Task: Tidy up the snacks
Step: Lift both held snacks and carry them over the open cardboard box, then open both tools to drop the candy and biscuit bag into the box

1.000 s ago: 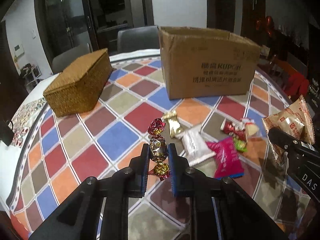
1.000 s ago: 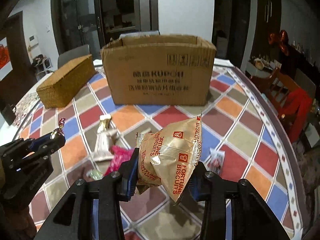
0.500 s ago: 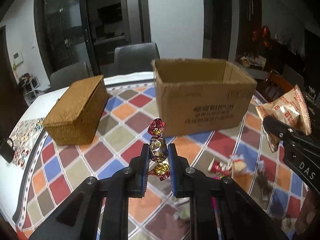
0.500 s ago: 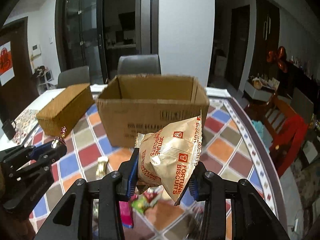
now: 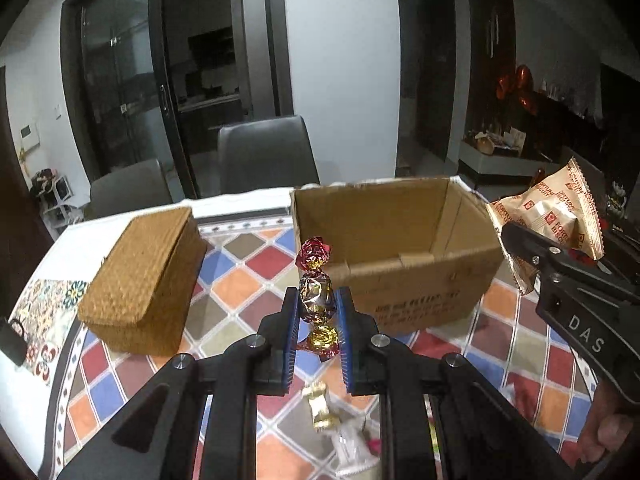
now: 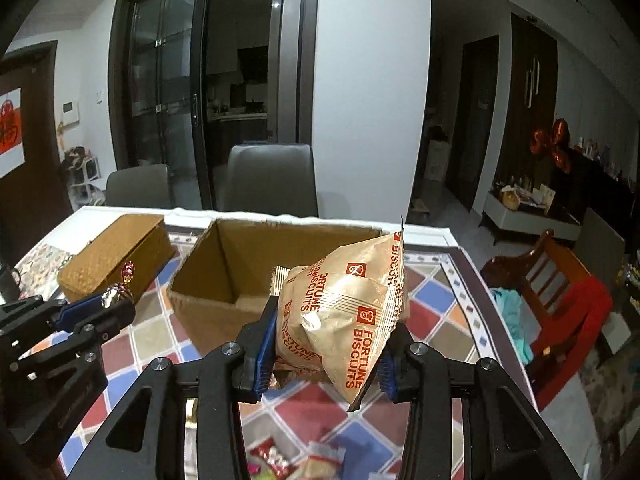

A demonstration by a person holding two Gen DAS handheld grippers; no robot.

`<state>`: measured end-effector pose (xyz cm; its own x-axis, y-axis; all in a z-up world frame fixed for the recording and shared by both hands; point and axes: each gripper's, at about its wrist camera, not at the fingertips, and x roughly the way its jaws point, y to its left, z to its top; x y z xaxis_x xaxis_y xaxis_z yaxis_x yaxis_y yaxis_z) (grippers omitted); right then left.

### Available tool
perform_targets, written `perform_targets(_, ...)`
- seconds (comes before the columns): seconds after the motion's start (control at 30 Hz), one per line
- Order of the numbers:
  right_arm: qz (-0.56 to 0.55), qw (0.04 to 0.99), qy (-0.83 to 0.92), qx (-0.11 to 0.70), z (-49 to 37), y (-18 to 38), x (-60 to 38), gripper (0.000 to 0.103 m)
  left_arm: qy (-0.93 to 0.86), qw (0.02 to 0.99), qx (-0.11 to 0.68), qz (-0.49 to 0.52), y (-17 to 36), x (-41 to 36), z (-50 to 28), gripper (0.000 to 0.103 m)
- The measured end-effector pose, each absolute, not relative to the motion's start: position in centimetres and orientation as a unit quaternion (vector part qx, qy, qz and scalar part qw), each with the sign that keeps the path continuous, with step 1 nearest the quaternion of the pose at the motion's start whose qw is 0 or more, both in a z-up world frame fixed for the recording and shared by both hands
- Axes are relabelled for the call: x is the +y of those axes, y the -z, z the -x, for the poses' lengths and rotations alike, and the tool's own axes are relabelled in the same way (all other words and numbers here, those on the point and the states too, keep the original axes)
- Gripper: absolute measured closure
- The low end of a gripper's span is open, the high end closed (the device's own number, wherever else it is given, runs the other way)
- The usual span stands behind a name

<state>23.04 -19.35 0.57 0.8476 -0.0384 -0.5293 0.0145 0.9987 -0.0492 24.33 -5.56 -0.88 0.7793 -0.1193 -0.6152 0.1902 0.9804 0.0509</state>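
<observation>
Both of my grippers have come up and forward since a second ago, so the patchwork tablecloth (image 5: 248, 280) that filled the view then now sits lower and the open cardboard box (image 5: 400, 248) shows its bare brown inside from above. Largest thing first: the round table under that diamond-patterned cloth, with two grey chairs (image 6: 272, 180) behind it. On it stands the cardboard box, flaps up, mouth open, printed lettering on its near wall. To its left, well apart, lies the closed woven rattan box (image 5: 140, 276). Now my right gripper (image 6: 326, 354): its blue pads are pressed in on a puffy tan packet of Fortune Biscuits (image 6: 344, 312), held in the air in front of the box's near wall, the packet's top edge overlapping the box rim in the right wrist view. In the left wrist view that same packet pokes up at the right, beside the box's right wall. My left gripper (image 5: 318, 334) is pinching a foil-wrapped candy (image 5: 316, 300) between its blue pads, twisted red-and-gold ends sticking out above and below, lifted clear of the cloth and just short of the box's front left corner. Smallest bits last: loose snacks left on the cloth below my grippers, a gold-wrapped sweet (image 5: 318, 406) and a clear white wrapper (image 5: 352, 446) among them, the rest too blurred to name.
</observation>
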Motion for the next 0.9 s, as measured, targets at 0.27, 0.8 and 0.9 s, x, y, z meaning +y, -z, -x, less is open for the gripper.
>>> perform_targets(0.27, 0.027, 0.965, 0.012, 0.261, -26.0, -2.0, -19.5, 0.060, 0.089, 0.945, 0.310, -0.053, -0.4, -6.5, -28.0, 0.084)
perform_targets(0.8, 0.026, 0.954, 0.012, 0.299, -31.6, 0.2, -21.1, 0.060, 0.104, 0.936, 0.330, -0.070, 1.4, -9.1, -34.0, 0.084)
perform_targets(0.9, 0.032, 0.952, 0.014, 0.304, -32.0, 0.5, -21.1, 0.057, 0.105, 0.933, 0.338, -0.071, 1.7, -9.2, -34.5, 0.083)
